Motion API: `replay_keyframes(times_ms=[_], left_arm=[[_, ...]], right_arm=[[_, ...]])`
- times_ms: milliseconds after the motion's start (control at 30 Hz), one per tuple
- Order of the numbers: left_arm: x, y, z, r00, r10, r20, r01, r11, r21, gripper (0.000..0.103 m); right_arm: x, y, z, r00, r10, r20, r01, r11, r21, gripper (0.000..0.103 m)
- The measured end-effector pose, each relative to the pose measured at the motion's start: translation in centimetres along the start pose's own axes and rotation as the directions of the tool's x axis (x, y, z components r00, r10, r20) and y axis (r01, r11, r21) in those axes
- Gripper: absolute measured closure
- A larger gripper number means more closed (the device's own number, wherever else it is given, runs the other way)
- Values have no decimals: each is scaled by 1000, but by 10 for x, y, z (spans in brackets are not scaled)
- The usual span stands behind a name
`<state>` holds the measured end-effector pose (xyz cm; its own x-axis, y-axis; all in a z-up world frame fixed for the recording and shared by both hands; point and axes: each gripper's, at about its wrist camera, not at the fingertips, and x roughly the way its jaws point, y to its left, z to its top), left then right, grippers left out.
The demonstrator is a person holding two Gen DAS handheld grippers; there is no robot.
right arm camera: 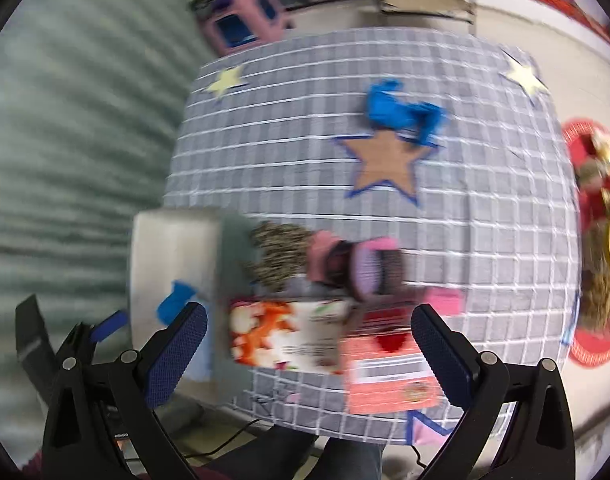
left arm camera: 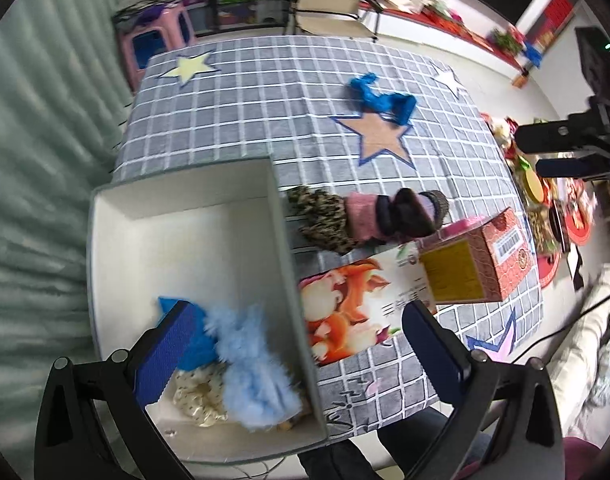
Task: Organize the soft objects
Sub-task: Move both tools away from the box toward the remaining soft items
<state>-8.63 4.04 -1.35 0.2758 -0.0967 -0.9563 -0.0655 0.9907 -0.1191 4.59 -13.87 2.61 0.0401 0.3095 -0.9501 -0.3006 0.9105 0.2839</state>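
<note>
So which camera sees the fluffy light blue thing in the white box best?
The left wrist view. It looks down into the white box, so the fluffy light blue thing shows nearly whole, beside the left finger. The right wrist view is blurred and shows only a pale blue patch.

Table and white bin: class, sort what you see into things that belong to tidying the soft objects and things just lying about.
Belong to the job:
white bin
light blue fluffy piece in the bin
blue cloth on the table
row of scrunchies

Just lying about:
cartoon-printed box
red carton
pink stool
</note>
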Motion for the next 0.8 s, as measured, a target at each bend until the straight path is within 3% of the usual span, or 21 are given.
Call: replay_keyframes(times_ms=[267,433,533,633,733,800], left_arm=[[32,-48,50,998,-25,-61,33,990,135,0],[70,-67,92,985,-75,-156,97,986,136,0],[96,-80,113,976,-77,-205,108,984,145,0],[114,-99,122,973,-40,-229,91,971,220,0],[124,-118,121,975,13,-222,63,942,331,0],[128,-126,119,974,32,-224,58,922,382,0]], right_arm=[[39,-100,-3,995,48,-88,-27,975,219,0],[77,-147,-11,980,136,-149,-75,932,354,0],[99,-168,-15,964,205,-172,-115,897,426,0],[122,-185,-18,943,277,-186,-153,854,498,0],[141,-198,-21,919,350,-181,-192,799,570,0],[155,-207,-24,898,406,-167,-217,741,635,0]])
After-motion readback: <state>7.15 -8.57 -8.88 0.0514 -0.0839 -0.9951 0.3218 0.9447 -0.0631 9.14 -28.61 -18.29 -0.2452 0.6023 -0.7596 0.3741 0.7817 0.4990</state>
